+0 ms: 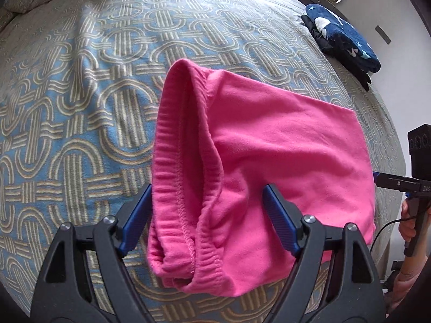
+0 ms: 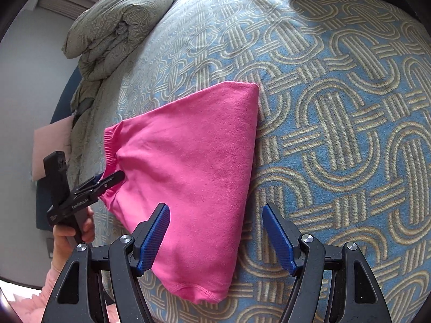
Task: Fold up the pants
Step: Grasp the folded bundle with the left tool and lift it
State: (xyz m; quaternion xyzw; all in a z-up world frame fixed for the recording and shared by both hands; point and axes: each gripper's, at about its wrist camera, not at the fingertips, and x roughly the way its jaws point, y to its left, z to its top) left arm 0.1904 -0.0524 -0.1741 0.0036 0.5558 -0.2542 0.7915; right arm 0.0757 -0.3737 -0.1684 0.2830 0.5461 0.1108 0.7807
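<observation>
The left gripper [image 1: 207, 215] is seen spread wide in its own view, its blue-padded fingers [image 1: 136, 220] set on either side of the elastic waistband [image 1: 175, 177] of the pink pants [image 1: 269, 161]. Nothing is clamped between them in that view. In the right wrist view, however, the same gripper [image 2: 118, 176] is shown from the side with its tips at the gathered waistband [image 2: 110, 145], the fabric puckered around them; whether cloth is pinched there cannot be told.

The right gripper [image 2: 215, 228] is held open as well, with its left finger [image 2: 153, 234] over the pink fabric near the hem [image 2: 199, 293] and its right finger over the bedspread. Nothing is grasped by it. In the left wrist view it [image 1: 377, 177] is seen at the right edge of the garment, held by a bare hand [image 1: 406, 220].

The pants [image 2: 188, 167] are found folded into a compact wedge-shaped packet lying on the bed, the waistband end gaping open towards the left gripper.

The bedspread [image 1: 80, 107] is patterned in blue with interlocking beige arches. A rolled grey-green duvet [image 2: 118, 21] is piled at the far end of the bed. A stack of dark folded clothes [image 1: 342, 40], navy with pale stars on top, is set near the bed's edge, well apart from the pants.
</observation>
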